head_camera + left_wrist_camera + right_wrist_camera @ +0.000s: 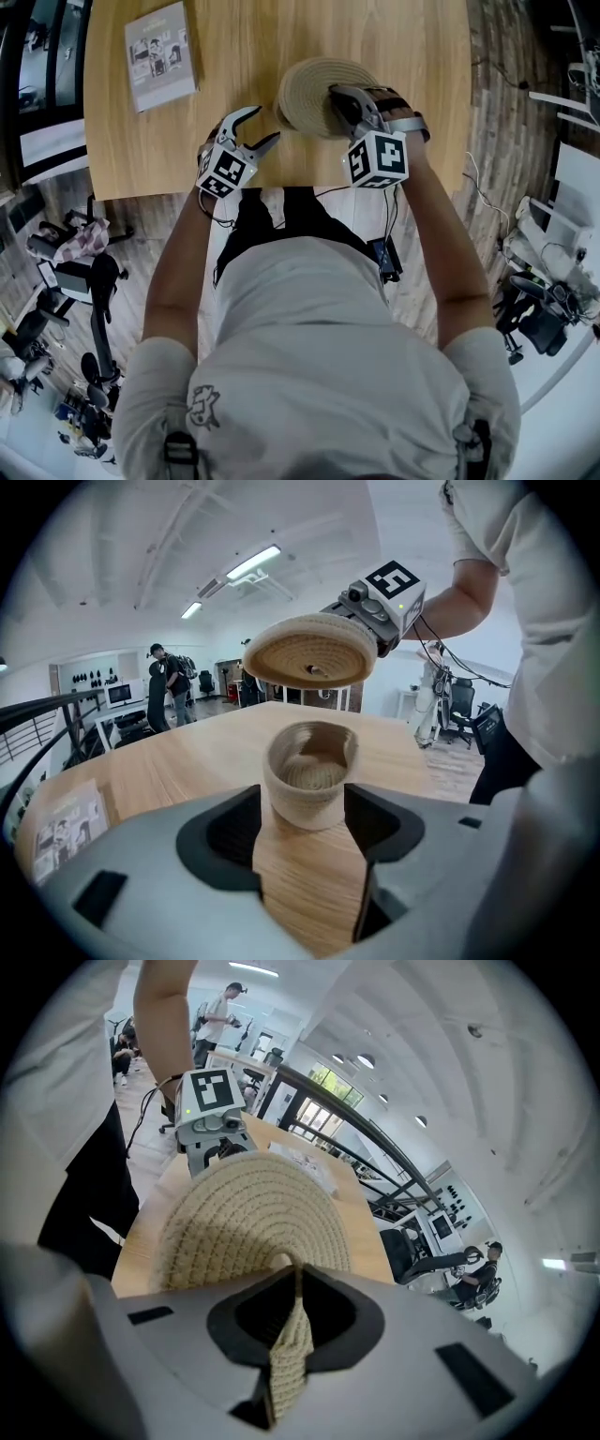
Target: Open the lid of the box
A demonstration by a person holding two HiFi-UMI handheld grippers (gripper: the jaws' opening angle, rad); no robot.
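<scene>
The right gripper (345,101), at the upper centre of the head view, is clamped on the woven tab (286,1354) that rises from the middle of the round woven lid (305,94); its jaws are pressed together on that strip. In the left gripper view the lid hangs in the upper centre of the frame, clear of the box (307,794) and tilted a little; the box, a small open woven pot, stands upright on the wooden table (244,56) directly below it. The left gripper (262,127) has its jaws spread wide; the box sits in line with the gap at their tips, and neither pad presses on it. A booklet (161,54) lies at the upper left of the table, well apart from the box.
</scene>
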